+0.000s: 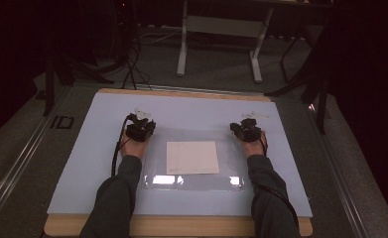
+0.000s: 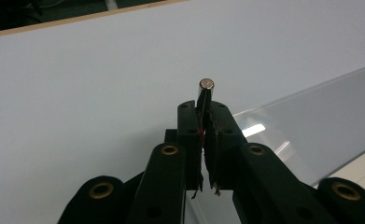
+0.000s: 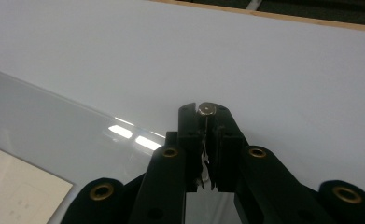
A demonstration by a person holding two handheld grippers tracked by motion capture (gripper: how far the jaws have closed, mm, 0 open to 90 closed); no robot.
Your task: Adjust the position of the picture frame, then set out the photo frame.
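Only one marking can be read: the two dark letters "ID" (image 1: 62, 122), which are printed on the grey floor just beside the left edge of the table (image 1: 72, 163), near its far corner. On the white sheet of paper (image 1: 192, 157), which is laid on the middle of the table, some faint lines are seen in the right gripper view, but they are too pale and too small to be read.
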